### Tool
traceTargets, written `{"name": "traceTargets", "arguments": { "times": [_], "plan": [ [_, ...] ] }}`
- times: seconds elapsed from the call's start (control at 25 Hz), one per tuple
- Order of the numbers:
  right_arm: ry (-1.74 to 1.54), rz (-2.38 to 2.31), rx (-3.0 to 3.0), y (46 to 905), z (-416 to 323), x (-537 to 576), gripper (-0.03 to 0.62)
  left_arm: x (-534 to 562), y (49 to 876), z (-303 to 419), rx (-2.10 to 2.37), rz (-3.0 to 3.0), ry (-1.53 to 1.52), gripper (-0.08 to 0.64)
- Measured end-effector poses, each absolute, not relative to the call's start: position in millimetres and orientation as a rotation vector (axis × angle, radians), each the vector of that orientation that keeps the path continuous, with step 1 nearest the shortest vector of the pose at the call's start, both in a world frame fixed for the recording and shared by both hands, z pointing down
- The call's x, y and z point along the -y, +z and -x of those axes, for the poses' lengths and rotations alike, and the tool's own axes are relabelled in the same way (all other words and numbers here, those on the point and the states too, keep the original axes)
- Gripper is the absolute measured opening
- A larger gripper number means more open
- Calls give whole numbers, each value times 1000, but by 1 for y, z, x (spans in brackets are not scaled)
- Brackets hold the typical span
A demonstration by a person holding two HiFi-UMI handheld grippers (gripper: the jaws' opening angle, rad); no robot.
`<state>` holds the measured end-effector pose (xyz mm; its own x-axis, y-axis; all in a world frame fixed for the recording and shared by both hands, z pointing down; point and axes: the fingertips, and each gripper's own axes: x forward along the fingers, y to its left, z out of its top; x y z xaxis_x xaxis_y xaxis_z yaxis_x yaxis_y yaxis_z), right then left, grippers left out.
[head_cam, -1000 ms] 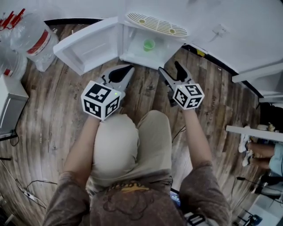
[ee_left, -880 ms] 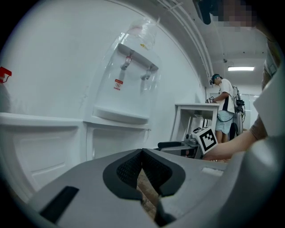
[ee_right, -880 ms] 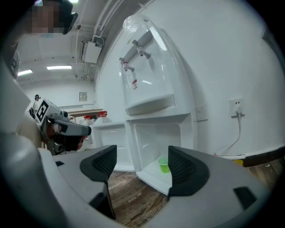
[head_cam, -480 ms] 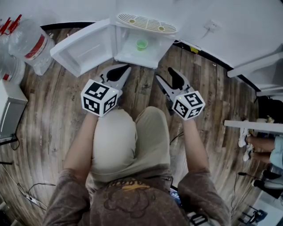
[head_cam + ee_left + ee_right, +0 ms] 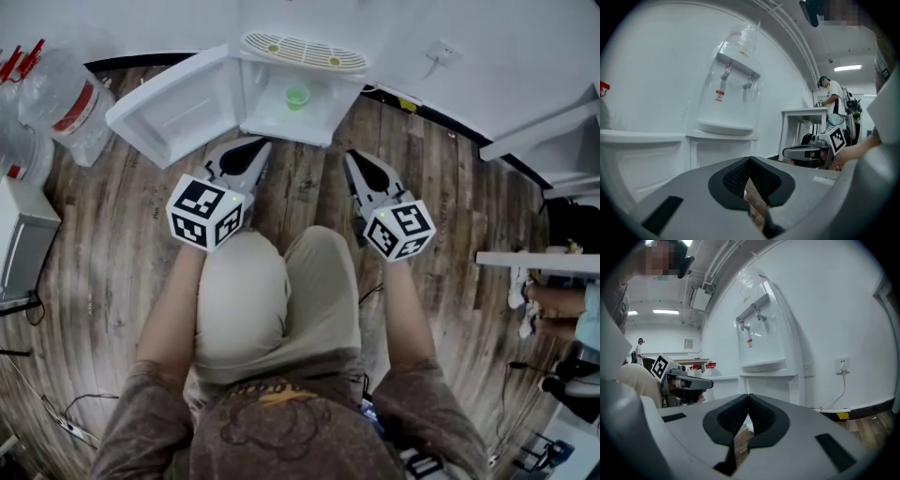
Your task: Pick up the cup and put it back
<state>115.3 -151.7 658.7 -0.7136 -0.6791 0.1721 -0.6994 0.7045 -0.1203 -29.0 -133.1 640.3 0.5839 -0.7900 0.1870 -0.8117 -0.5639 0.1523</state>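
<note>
A small green cup (image 5: 297, 96) stands upright inside the open lower compartment of the white water dispenser (image 5: 302, 52), seen only in the head view. Both grippers hover over the wooden floor in front of it, apart from the cup. My left gripper (image 5: 251, 147) is shut with nothing in it; its pads meet in the left gripper view (image 5: 750, 160). My right gripper (image 5: 355, 158) has just been closing and is now shut on nothing, its pads together (image 5: 749, 397). Each gripper view shows the other gripper to the side.
The compartment's white door (image 5: 169, 108) swings open to the left. Large water bottles (image 5: 61, 80) stand at far left, beside a grey box (image 5: 19, 234). A white table (image 5: 534, 264) and a person (image 5: 562, 323) are at right. A wall socket (image 5: 842, 364) with cable sits right of the dispenser.
The right gripper's jaws were spread before and are now closed, empty. It has shifted slightly. The cup and the left gripper stay as they were.
</note>
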Motion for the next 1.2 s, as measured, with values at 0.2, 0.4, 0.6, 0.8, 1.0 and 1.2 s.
{"name": "traceTargets", "arguments": {
  "times": [0.2, 0.4, 0.6, 0.8, 1.0, 1.2],
  "plan": [
    [270, -1133, 2803, 649, -112, 158, 3, 145, 625, 36, 1404, -2596, 106, 3],
    [251, -1110, 2792, 617, -102, 169, 3, 160, 592, 41, 1395, -2625, 149, 3],
    [319, -1085, 2793, 541, -89, 172, 3, 167, 521, 52, 1367, -2589, 171, 3],
    [346, -1103, 2776, 433, -87, 173, 3, 176, 413, 56, 1344, -2570, 157, 3],
    [399, -1108, 2770, 325, -84, 166, 3, 177, 299, 48, 1305, -2576, 147, 3],
    [439, -1113, 2739, 233, -80, 156, 2, 169, 192, 45, 1265, -2587, 148, 3]
  ]
}}
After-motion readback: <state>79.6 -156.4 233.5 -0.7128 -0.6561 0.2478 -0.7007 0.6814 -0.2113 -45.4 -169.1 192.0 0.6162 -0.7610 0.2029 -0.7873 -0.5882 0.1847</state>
